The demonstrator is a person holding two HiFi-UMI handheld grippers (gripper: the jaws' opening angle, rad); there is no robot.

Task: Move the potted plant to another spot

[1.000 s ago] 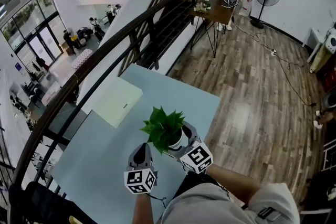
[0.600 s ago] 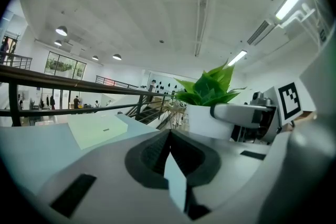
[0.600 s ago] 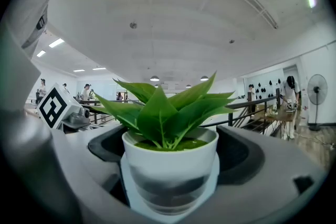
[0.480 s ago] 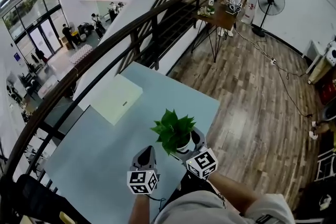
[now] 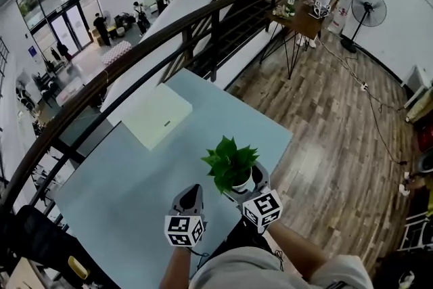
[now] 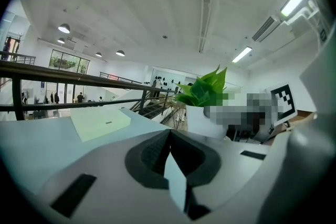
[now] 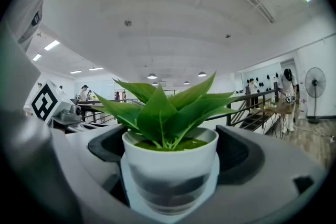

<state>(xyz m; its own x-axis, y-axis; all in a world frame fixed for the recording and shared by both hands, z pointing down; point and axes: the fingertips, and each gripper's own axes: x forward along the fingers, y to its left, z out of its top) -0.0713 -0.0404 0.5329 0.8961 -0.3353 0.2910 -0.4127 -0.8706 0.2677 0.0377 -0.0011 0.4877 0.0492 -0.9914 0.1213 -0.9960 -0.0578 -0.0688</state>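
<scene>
A small potted plant point(image 5: 231, 160) with green leaves in a white pot stands near the right front corner of the light blue table point(image 5: 122, 199). My right gripper point(image 5: 243, 185) is shut on the white pot point(image 7: 170, 165), one jaw on each side of it, and the leaves point(image 7: 160, 107) rise above the jaws. Whether the pot is off the table I cannot tell. My left gripper point(image 5: 191, 190) hovers just left of the plant, with its jaws shut and nothing between them point(image 6: 169, 135). From the left gripper view the plant point(image 6: 203, 93) shows ahead to the right.
A pale green flat sheet point(image 5: 157, 115) lies on the far left part of the table. A dark metal railing point(image 5: 169, 37) runs behind the table. The table's right edge point(image 5: 281, 159) drops to a wooden floor point(image 5: 338, 118).
The plant and my right gripper have shifted a little to the right, toward the table's right edge. The left gripper has stayed beside them, still shut.
</scene>
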